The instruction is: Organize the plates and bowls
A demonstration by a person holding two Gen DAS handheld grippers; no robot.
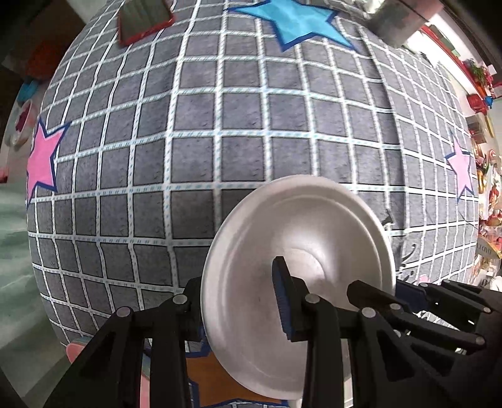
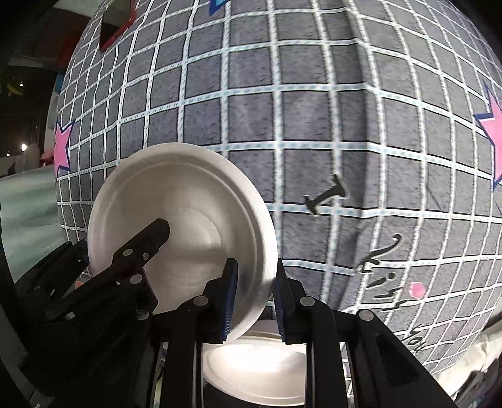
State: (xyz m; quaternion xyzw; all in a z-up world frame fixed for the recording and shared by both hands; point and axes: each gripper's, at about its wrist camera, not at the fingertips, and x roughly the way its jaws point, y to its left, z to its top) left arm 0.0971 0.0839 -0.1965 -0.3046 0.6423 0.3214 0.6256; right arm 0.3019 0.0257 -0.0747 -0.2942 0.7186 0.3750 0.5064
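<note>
A white foam bowl [image 1: 282, 238] is held tilted above the grey checked cloth [image 1: 219, 125]. My left gripper [image 1: 238, 301] is shut on its left rim, one blue-padded finger [image 1: 282, 301] inside the bowl. In the right wrist view the same bowl [image 2: 175, 201] shows, and my right gripper [image 2: 254, 298] is shut on its right rim, blue pads on both sides. The left gripper's finger [image 2: 141, 248] reaches into the bowl from the left. A second white bowl [image 2: 254, 367] lies on the cloth below my right gripper.
A red-framed object [image 1: 144, 22] lies at the far left of the cloth. A grey cylinder [image 1: 398, 22] stands at the far right. Blue and pink stars and black lettering [image 2: 326, 194] are printed on the cloth. Cluttered shelves [image 1: 483, 94] line the right side.
</note>
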